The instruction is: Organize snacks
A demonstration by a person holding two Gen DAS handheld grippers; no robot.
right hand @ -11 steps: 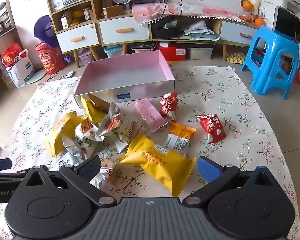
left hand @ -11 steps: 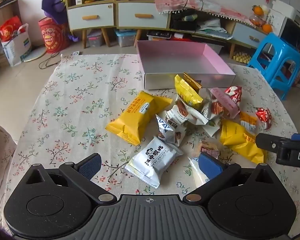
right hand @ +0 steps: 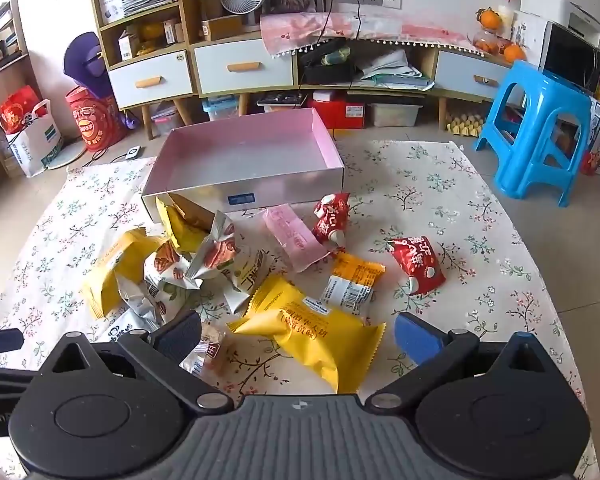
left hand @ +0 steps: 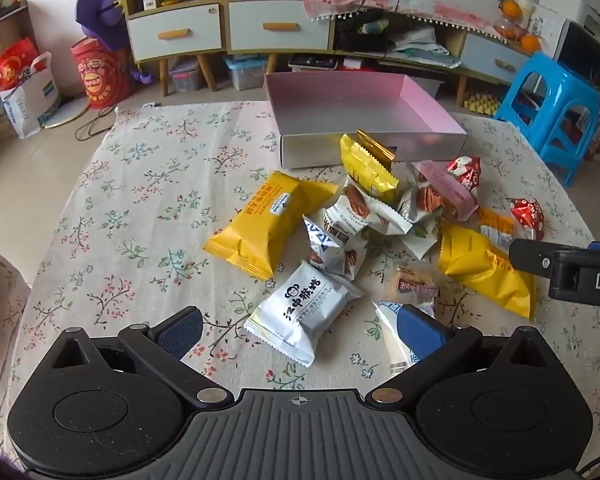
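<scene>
A pile of snack packets lies on the floral tablecloth (left hand: 140,200) in front of an empty pink box (left hand: 360,100), which also shows in the right wrist view (right hand: 244,156). My left gripper (left hand: 298,330) is open, its fingers either side of a white packet (left hand: 304,316) with black characters. A big yellow packet (left hand: 268,220) lies behind it. My right gripper (right hand: 298,336) is open, straddling another yellow packet (right hand: 312,332). Two red packets (right hand: 416,260), a pink one (right hand: 292,236) and an orange one (right hand: 352,280) lie beyond. The right gripper shows at the left wrist view's right edge (left hand: 572,272).
A blue plastic stool (right hand: 536,128) stands beyond the table at right. Cabinets with white drawers (right hand: 244,68) line the far wall. Bags (left hand: 24,84) stand on the floor at far left. The table's right edge (right hand: 540,280) drops to the floor.
Both grippers have shifted only slightly; the packets lie as before and both grippers stay open.
</scene>
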